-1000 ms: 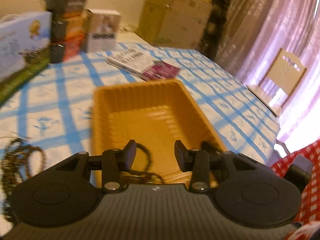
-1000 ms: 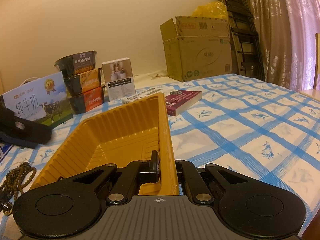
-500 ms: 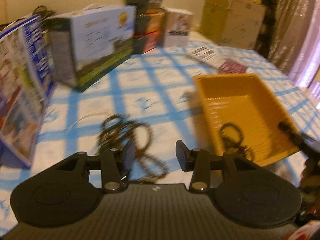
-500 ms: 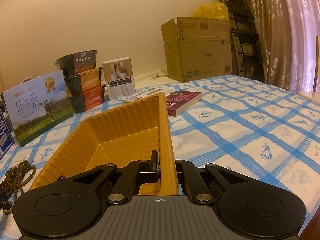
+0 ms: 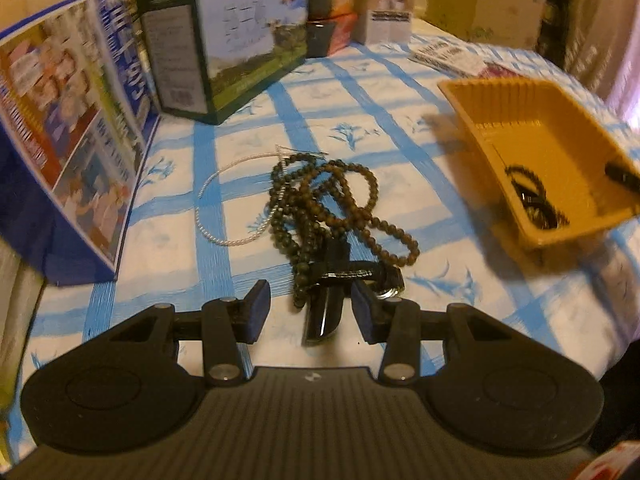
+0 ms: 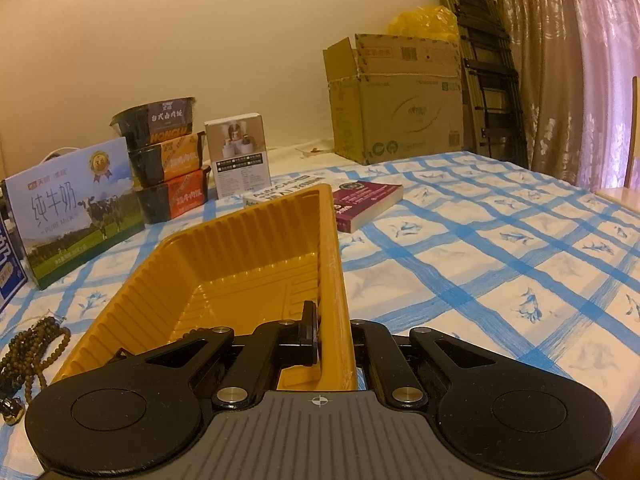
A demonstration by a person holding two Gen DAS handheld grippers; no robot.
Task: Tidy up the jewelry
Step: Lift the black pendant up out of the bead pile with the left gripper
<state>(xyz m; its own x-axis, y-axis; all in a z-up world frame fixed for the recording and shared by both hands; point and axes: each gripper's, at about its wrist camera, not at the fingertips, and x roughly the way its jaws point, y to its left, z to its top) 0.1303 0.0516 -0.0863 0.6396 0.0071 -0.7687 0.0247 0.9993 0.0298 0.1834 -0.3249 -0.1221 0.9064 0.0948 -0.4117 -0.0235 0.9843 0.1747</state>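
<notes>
Left gripper point(image 5: 310, 307): fingers spread wide, holding nothing, poised low over the near end of the jewelry pile point(image 5: 332, 216) on the blue-checked tablecloth point(image 5: 400, 128)
Right gripper point(image 6: 332, 334): pressed together on the right wall of the orange plastic tray point(image 6: 248, 256), one finger inside and one outside, steadying it
Step in hand: judged to be picking the next piece from the pile to carry to the tray
Doing it well: the black watch strap point(image 5: 326, 312) lies between the open fingers and crosses the bead strands, so closing on the strap alone and lifting slowly should keep the strands from dragging along; the tray is best kept pinned meanwhile
Risk: the strands overlap, so one may snag and come up with the strap
Tray contents: one dark beaded piece point(image 5: 534, 202) in the near corner; blur hides whether it is a single loop
Pile count: at least two brown bead strands, tangled so the exact number cannot be told; one thin pearl-white necklace point(image 5: 224, 216) beside them; one strap
Trays: one
Background: milk carton point(image 6: 76, 212), cardboard box point(image 6: 396, 100), purple book point(image 6: 366, 204)
</notes>
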